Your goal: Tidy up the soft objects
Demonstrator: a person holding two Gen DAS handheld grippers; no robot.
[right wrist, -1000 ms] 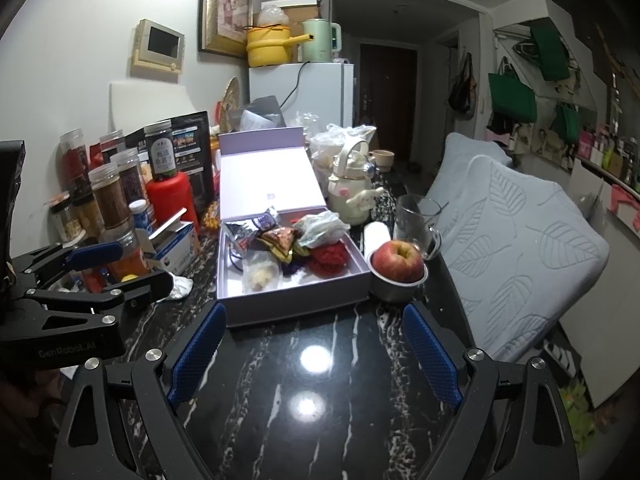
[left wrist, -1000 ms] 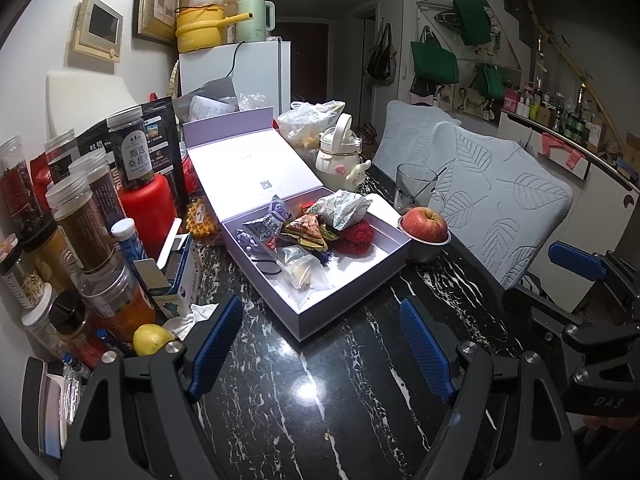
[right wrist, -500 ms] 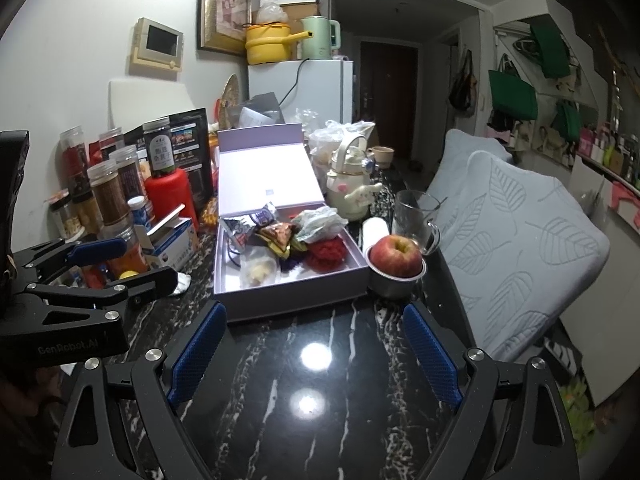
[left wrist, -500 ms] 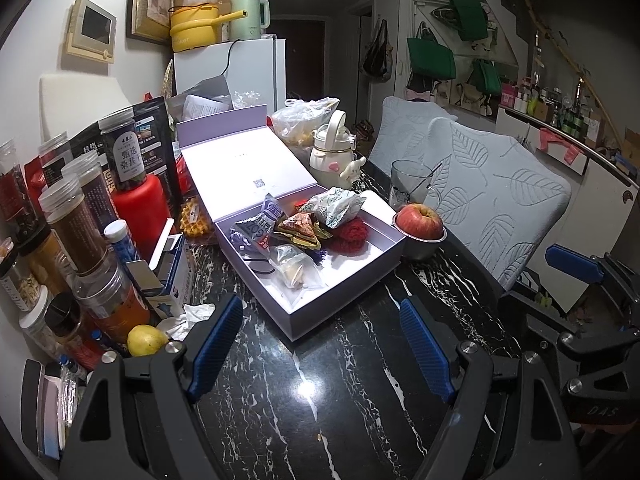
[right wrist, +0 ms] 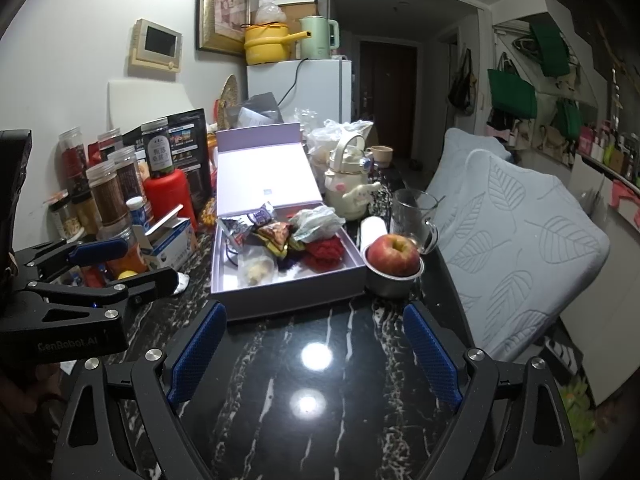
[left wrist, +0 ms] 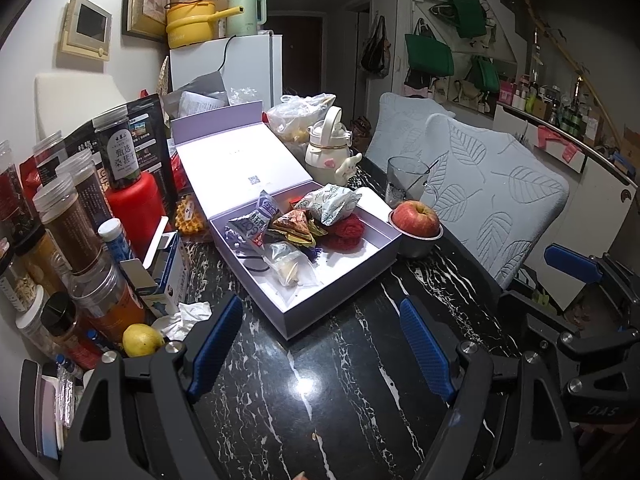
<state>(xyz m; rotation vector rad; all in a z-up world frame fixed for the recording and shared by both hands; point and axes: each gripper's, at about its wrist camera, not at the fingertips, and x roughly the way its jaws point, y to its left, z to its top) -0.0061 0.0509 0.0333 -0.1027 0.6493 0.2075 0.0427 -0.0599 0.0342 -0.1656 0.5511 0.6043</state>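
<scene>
From the left wrist view, the left claw (left wrist: 320,344) hangs over the glossy black white-veined marble tabletop (left wrist: 320,400), its blue-padded fingers (left wrist: 212,344) spread wide with nothing between them. Just beyond it sits the shallow lilac cardboard gift box (left wrist: 340,280), its hinged lid propped open, and inside lie the soft things: a crinkly white and green snack packet (left wrist: 334,206), a red knitted ball (left wrist: 346,232), a clear plastic pouch (left wrist: 288,268) and a blue-grey foil sachet (left wrist: 256,222). A red apple (left wrist: 416,218) rests in a small steel bowl touching the box's right corner. From the right wrist view, the right claw (right wrist: 316,352) is likewise spread and empty above the tabletop, the box straight ahead of it. The left claw shows at the left edge, beside a cluster of clear spice jars (right wrist: 104,192).
</scene>
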